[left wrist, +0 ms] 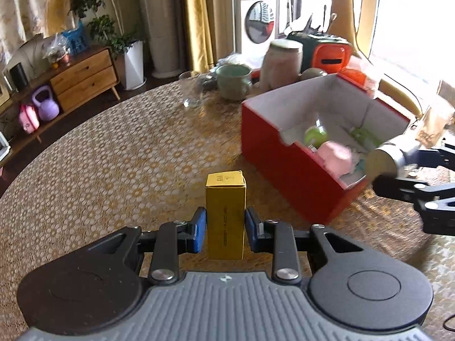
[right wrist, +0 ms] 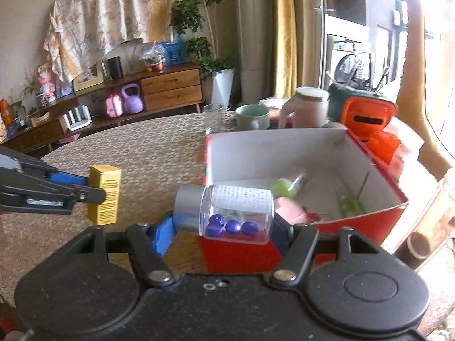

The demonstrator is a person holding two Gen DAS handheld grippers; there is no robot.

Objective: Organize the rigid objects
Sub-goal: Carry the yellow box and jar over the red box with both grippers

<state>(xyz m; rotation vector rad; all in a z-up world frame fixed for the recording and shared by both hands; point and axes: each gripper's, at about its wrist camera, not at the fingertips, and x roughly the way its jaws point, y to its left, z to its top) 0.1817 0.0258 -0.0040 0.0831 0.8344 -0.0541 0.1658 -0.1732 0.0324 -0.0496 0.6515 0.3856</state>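
Note:
My left gripper (left wrist: 225, 228) is shut on a small yellow carton (left wrist: 226, 213), held upright above the patterned table (left wrist: 113, 156); the same yellow carton (right wrist: 103, 194) shows at the left of the right wrist view, gripped by the left gripper (right wrist: 95, 190). My right gripper (right wrist: 224, 227) is shut on a clear jar (right wrist: 236, 213) with a silver lid and purple balls inside, held sideways just in front of the red box (right wrist: 384, 216). In the left wrist view the jar (left wrist: 389, 159) and right gripper (left wrist: 398, 170) hover at the red box's (left wrist: 273, 153) near right corner. A pink item (left wrist: 337, 156) and green items lie inside.
At the table's far side stand a glass (left wrist: 191, 88), a green mug (left wrist: 233, 81), a beige jug (left wrist: 281, 62) and an orange and green container (left wrist: 330, 54). Beyond the table edge are a wooden sideboard (left wrist: 85, 76), a purple kettlebell and potted plants.

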